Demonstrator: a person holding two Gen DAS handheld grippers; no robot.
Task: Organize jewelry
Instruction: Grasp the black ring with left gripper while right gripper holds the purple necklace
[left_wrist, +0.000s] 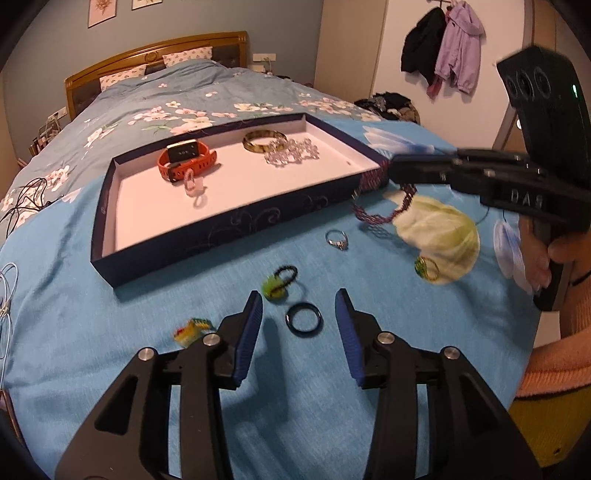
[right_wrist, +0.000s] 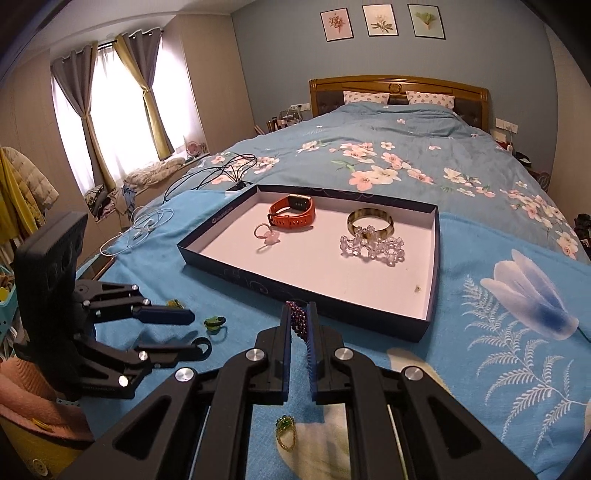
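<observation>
My left gripper (left_wrist: 298, 295) is open low over the blue bedspread, and a black ring (left_wrist: 303, 318) lies flat between its blue pads, untouched. My right gripper (right_wrist: 299, 308) is shut on a purple beaded bracelet (right_wrist: 298, 319), which dangles from it (left_wrist: 380, 214) just off the near right corner of the dark blue tray (left_wrist: 229, 221). The tray's white floor holds an orange watch (right_wrist: 291, 216), a tortoiseshell bangle (right_wrist: 369, 219), a crystal bead bracelet (right_wrist: 373, 245) and a pink ring (right_wrist: 266, 234).
Loose on the bedspread lie a silver ring (left_wrist: 337, 240), a green charm on a black loop (left_wrist: 277, 286), a green-stone gold ring (left_wrist: 426, 267) and a small multicoloured piece (left_wrist: 192, 328). Black cables (left_wrist: 22, 206) and a white cable (right_wrist: 147, 225) trail at the left.
</observation>
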